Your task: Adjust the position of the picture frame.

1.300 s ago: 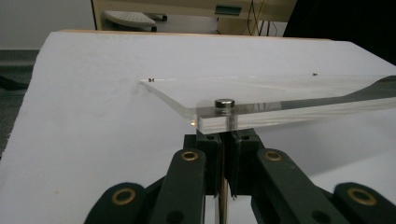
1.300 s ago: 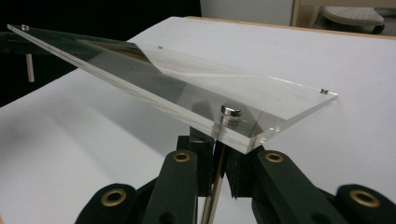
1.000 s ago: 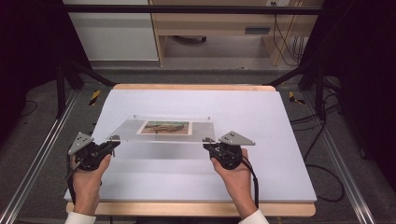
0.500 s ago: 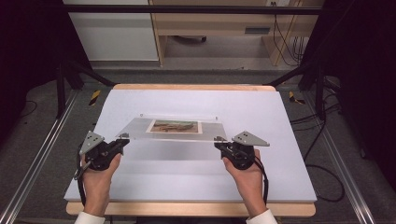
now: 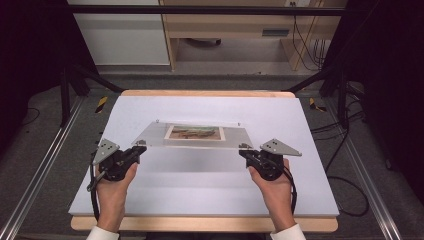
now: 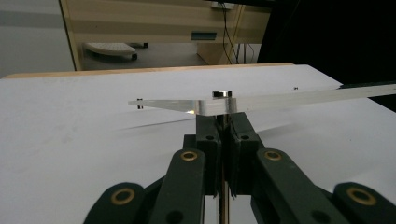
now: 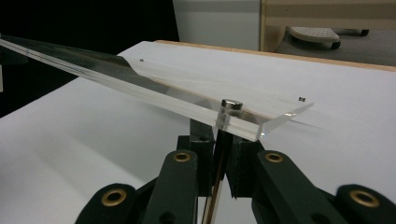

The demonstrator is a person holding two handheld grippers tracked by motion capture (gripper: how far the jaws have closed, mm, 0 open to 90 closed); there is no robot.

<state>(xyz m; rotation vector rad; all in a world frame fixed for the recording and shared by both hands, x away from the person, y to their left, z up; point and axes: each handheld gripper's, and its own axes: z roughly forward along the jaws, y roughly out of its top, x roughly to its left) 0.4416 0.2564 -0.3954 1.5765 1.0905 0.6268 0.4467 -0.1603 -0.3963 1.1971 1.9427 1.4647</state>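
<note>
One clear acrylic panel with one picture under it, lifted above the table centre. Two claws: left claw and right claw each clamped tight on a near corner. Four corner studs.

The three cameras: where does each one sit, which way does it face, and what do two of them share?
High view: above the near table edge, looking forward and down on the white table; both hands show, with left claw and right claw.
Left gripper view: on the left claw, facing along its jaws.
Right gripper view: on the right claw, likewise.
Shared: the clear acrylic frame held at a corner.
</note>
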